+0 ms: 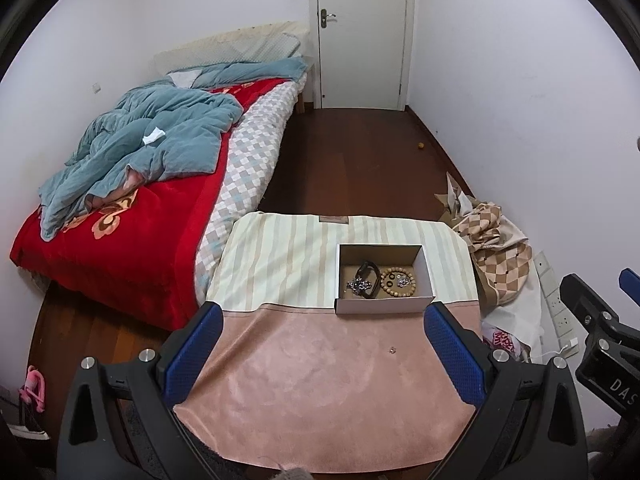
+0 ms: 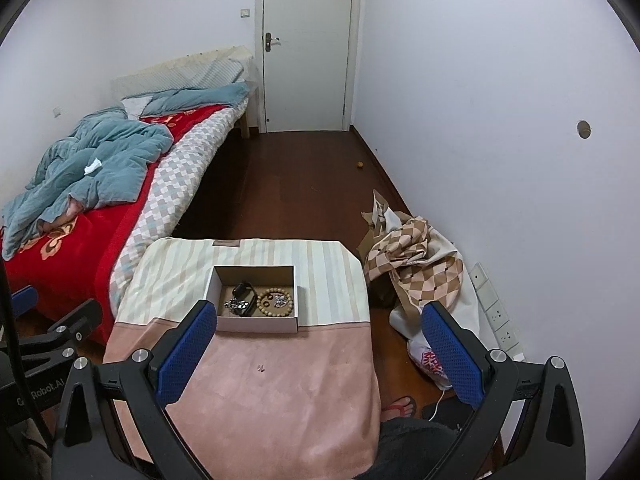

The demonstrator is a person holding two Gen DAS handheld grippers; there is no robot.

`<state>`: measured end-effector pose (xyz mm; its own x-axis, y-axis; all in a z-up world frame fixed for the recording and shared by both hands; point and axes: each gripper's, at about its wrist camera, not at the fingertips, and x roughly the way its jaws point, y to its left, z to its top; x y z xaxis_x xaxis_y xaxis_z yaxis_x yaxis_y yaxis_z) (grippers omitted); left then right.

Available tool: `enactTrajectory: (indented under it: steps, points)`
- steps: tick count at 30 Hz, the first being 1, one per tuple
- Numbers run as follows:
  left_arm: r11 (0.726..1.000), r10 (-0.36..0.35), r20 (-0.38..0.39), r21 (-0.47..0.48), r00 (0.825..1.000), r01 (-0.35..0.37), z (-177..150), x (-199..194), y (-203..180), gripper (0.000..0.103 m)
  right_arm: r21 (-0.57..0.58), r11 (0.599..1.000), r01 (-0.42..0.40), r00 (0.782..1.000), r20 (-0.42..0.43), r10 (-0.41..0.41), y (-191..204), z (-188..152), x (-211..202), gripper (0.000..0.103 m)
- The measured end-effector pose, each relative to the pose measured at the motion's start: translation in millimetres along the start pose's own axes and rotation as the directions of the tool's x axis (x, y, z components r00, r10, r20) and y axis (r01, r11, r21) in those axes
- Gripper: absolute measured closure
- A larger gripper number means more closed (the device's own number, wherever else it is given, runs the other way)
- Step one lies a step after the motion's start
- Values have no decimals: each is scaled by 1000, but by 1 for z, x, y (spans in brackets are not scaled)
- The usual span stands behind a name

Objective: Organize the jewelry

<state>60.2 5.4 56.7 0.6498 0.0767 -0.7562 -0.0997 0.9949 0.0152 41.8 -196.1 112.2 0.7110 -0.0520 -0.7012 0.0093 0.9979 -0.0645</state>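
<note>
A white cardboard box (image 1: 382,306) (image 2: 256,325) sits on the cloth-covered table (image 1: 304,384) (image 2: 280,400). In it lie a wooden bead bracelet (image 1: 397,281) (image 2: 275,301), a black watch (image 1: 370,270) (image 2: 244,290), a silver chain (image 1: 357,284) (image 2: 234,304) and small silver pieces. One small earring (image 1: 392,349) (image 2: 261,367) lies on the pink cloth in front of the box. My left gripper (image 1: 322,354) is open and empty above the pink cloth. My right gripper (image 2: 320,354) is open and empty, over the table's right edge.
A bed (image 1: 120,216) (image 2: 80,216) with a red blanket and blue quilt stands to the left. A pile of checked cloth and bags (image 1: 496,248) (image 2: 416,264) lies on the floor at right, by a power strip (image 2: 494,308). A shut door (image 1: 362,32) is at the back.
</note>
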Motion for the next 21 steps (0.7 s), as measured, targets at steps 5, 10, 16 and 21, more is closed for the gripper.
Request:
enactTrajectory:
  steps: [5,10,16,21]
  points:
    - [1000,14,-26,-3,1000,-14,8,13,-2,0,0,1000,6,1000,-23,-6,1,9,19,0]
    - [1000,8,-43,5,999,-7,14,19,-6,0,-1,1000,9,999,-35,-9,2,15,30,0]
    - [1000,6,-48,15,999,-5,17,22,-11,0,-3,1000,14,999,-48,-14,1,20,38,0]
    - [1000,7,-51,15,999,-6,18,21,-12,0,-5,1000,8,998,-60,-8,3,20,41,0]
